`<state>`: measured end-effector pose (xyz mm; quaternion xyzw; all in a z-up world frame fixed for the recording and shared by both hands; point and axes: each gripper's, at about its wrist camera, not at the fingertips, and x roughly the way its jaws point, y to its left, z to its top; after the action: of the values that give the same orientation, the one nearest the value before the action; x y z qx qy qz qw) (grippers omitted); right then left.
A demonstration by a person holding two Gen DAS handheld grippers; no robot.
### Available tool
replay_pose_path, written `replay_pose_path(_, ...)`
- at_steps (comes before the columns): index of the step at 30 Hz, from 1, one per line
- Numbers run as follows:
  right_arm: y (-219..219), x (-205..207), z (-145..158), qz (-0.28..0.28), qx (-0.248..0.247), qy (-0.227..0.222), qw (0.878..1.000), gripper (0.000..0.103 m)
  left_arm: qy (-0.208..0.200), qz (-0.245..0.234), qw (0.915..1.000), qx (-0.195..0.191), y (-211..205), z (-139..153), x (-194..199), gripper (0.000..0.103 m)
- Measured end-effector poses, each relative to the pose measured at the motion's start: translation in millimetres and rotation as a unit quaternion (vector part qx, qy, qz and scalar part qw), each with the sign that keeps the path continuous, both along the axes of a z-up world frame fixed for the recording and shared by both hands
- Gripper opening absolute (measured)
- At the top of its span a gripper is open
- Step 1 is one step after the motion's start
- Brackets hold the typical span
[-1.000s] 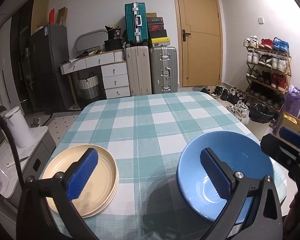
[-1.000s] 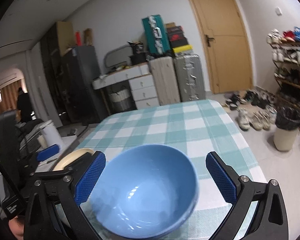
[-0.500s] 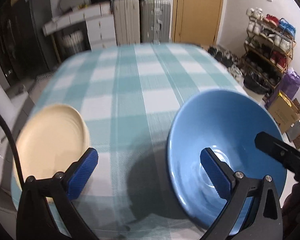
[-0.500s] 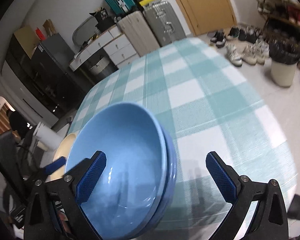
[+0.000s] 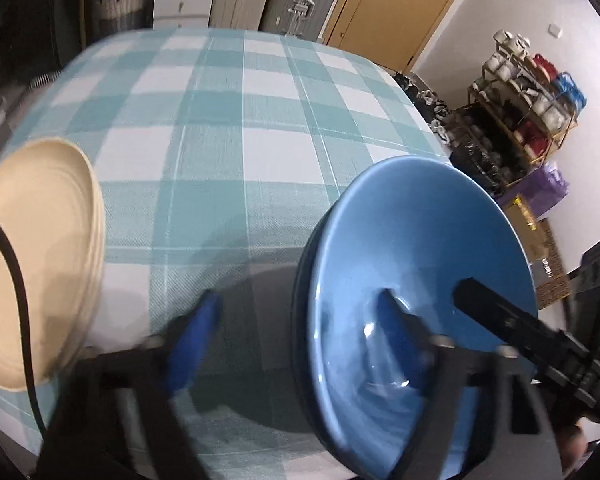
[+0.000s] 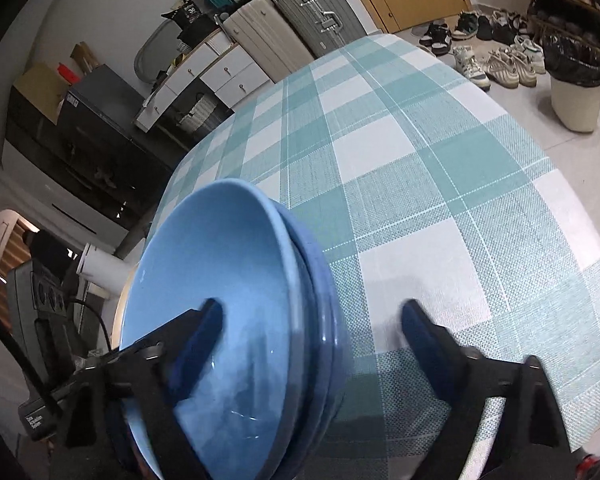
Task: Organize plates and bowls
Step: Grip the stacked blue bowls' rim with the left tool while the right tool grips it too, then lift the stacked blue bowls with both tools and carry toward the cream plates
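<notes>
A stack of blue bowls (image 5: 420, 240) stands on the checked tablecloth (image 5: 220, 120) near its front right. A stack of cream plates (image 5: 32, 240) lies at the front left. My left gripper (image 5: 296, 336) straddles the bowls' left rim, one finger inside the top bowl and one outside. Its jaws are closing and the pads stand clear of the rim. In the right wrist view the bowls (image 6: 220, 260) fill the lower left. My right gripper (image 6: 314, 332) straddles their right rim the same way, jaws closing, pads off the rim.
Beyond the table's right edge stand a shoe rack (image 5: 532, 92), loose shoes (image 6: 500, 68) and a lined waste bin (image 6: 576, 92). Suitcases (image 6: 316, 12) and white drawers (image 6: 228, 72) line the far wall. The checked tablecloth (image 6: 420, 160) stretches beyond the bowls.
Both grippers have tipped downward and come closer to the bowls. Their jaws have narrowed, and each now has a rim of the bowl stack between its fingers.
</notes>
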<state>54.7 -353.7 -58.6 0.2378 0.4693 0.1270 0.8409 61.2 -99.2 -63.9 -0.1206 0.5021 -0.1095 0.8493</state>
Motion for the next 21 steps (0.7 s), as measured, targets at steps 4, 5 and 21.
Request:
replay_pose_path(4,-5,4,-7,-0.004,0.015,0.02,1.0,0.065,0.018,-0.007,0.9998,0.006,-1,-5,3,0.048)
replay_pose_path(5,-6,4,-7,-0.004,0.017,0.022,1.0,0.058,0.018,-0.012,0.9998,0.005,-2,-6,2,0.042)
replay_pose_path(21,10,7,-7,0.015,-0.036,0.032,0.999,0.02,0.031,-0.049,0.9969,0.053,-15,-3,0,0.012)
